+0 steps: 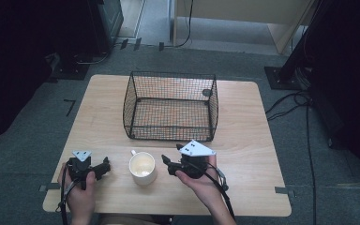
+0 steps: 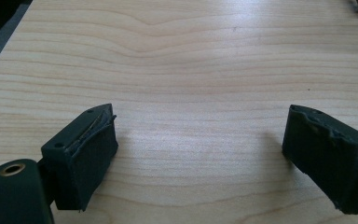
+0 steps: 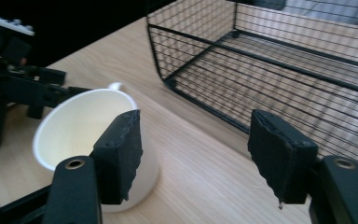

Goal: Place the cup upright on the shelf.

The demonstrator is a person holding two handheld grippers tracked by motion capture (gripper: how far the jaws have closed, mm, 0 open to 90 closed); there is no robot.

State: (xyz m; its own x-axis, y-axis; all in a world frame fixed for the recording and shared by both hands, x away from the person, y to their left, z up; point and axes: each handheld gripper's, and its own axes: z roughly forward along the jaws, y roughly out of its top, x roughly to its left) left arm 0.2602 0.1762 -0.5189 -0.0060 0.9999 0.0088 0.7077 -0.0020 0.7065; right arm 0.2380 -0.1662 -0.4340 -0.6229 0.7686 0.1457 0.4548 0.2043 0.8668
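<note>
A white mug (image 1: 142,167) stands upright near the table's front edge, between my two grippers, its handle toward the basket. My left gripper (image 1: 104,166) rests low at the front left, open over bare wood (image 2: 200,144), with nothing between its jaws. My right gripper (image 1: 167,164) is just right of the mug, open and pointing at it. In the right gripper view the mug (image 3: 81,135) sits right behind the left jaw, and the gap between the jaws (image 3: 196,154) holds only tabletop. The other gripper (image 3: 23,88) shows beyond the mug.
A black wire basket (image 1: 171,107) stands empty in the middle of the wooden table (image 1: 248,140), behind the mug; it fills the upper right of the right gripper view (image 3: 279,60). Cables trail on the grey floor (image 1: 290,105) to the right.
</note>
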